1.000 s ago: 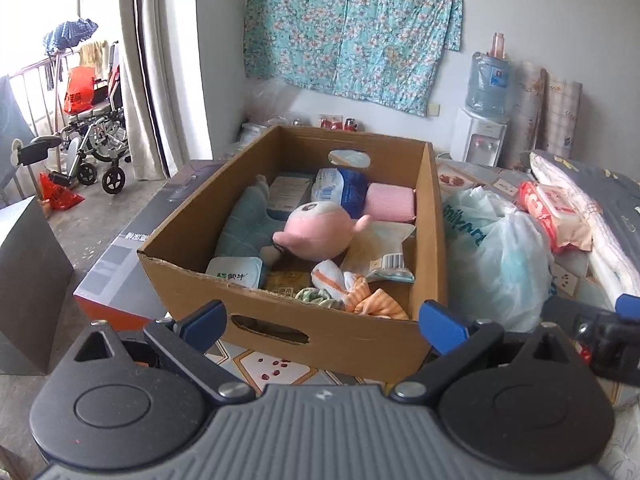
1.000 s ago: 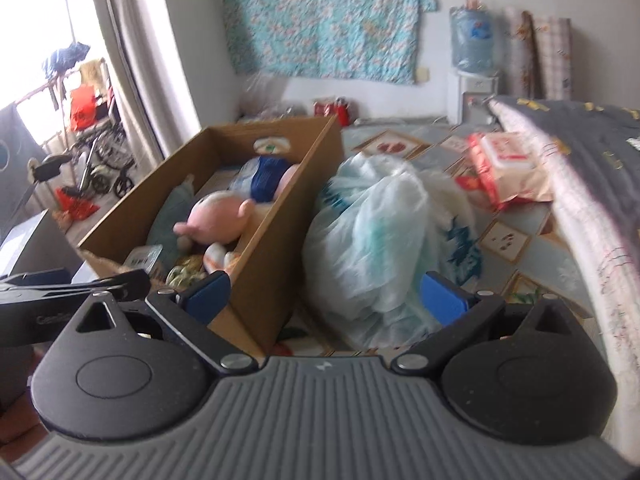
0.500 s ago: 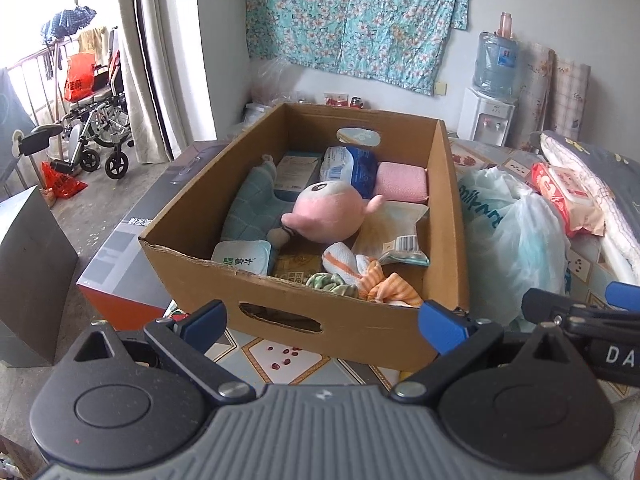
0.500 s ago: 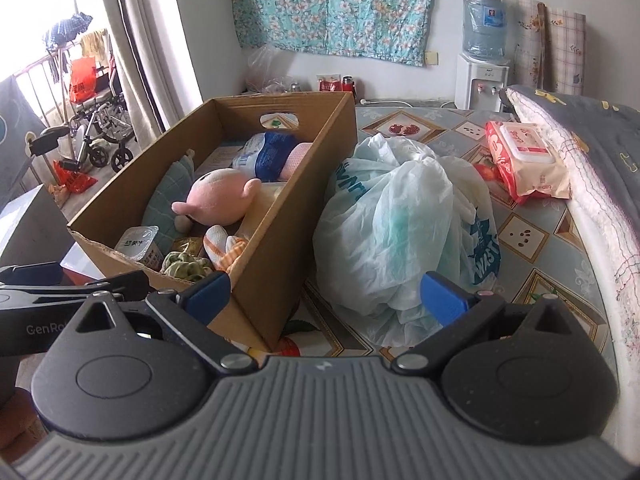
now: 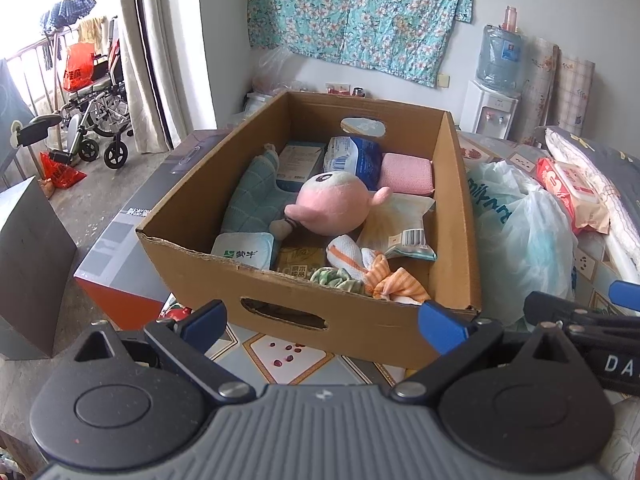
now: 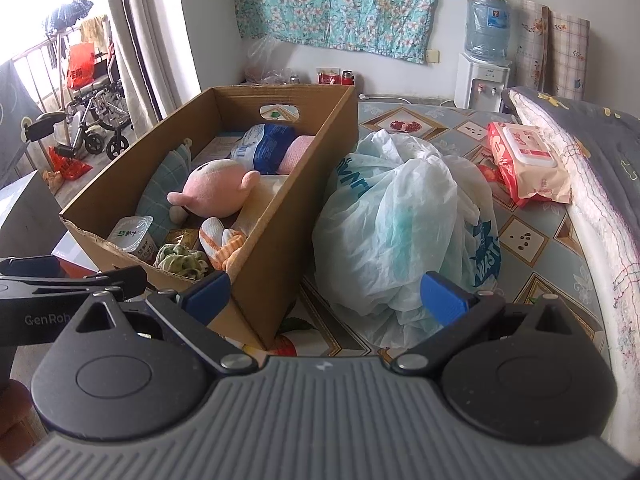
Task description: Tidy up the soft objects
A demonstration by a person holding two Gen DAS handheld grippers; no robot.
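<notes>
Pink plush (image 5: 334, 206) lies boxed beyond left gripper (image 5: 322, 320), seemingly apart.

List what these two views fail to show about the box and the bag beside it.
- Plastic bag contents: both views, hidden by its cloudy film.
- Cardboard box floor under the pink plush: both views, covered by piled items.
- Box's near right corner: right wrist view, behind the right gripper.
- Wet-wipes pack print: too small to read.
</notes>
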